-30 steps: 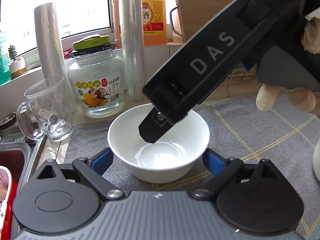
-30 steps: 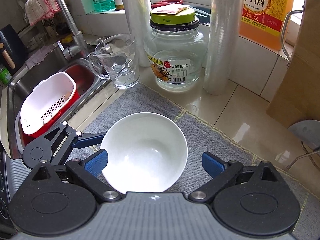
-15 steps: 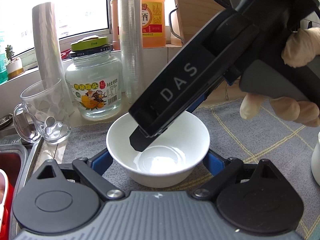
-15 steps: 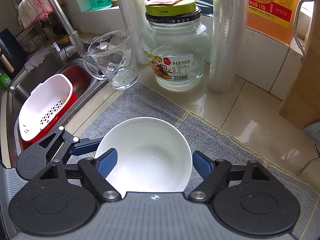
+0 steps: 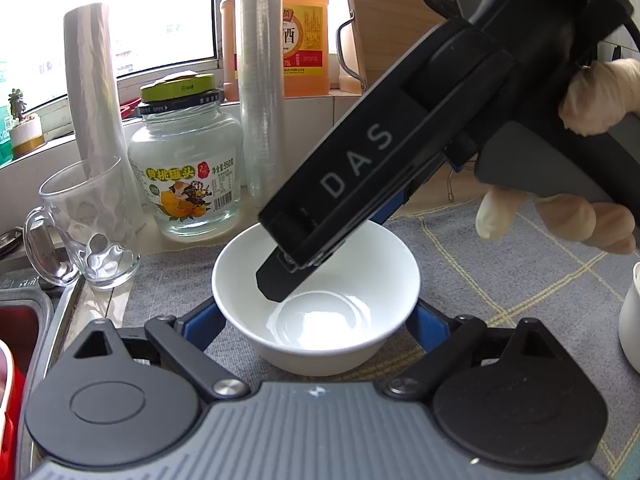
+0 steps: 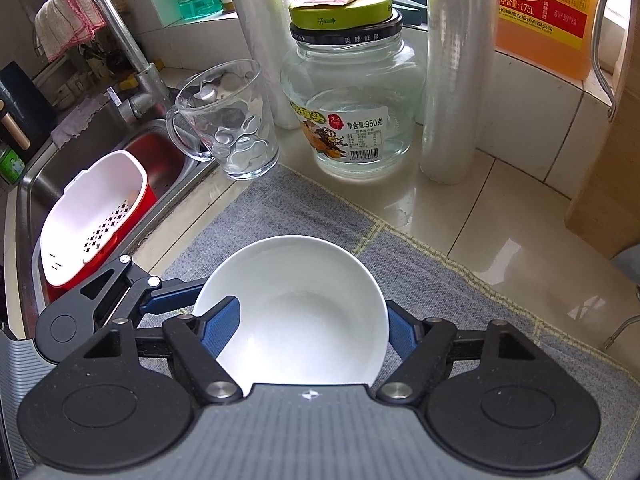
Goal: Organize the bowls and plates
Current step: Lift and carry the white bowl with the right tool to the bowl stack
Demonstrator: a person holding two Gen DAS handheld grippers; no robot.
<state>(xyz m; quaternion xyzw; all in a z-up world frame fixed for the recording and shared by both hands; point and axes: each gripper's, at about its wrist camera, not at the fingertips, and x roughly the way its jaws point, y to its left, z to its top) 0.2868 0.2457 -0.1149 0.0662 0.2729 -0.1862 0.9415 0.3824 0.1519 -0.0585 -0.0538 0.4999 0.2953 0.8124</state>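
A white bowl sits on a grey checked mat. My left gripper is open, one blue finger on each side of the bowl. My right gripper comes down from the upper right; in the right wrist view its left finger sits inside the bowl and its right finger outside the rim, closed on the bowl wall. In the left wrist view the right gripper's black body reaches into the bowl.
A glass mug, a glass jar with a green lid and two film rolls stand behind the bowl. A sink with a white and red strainer basket lies left. A white cup stands at right.
My right gripper has lowered further over the bowl and narrowed its fingers onto the bowl wall. The left gripper and the bowl have stayed nearly in place.
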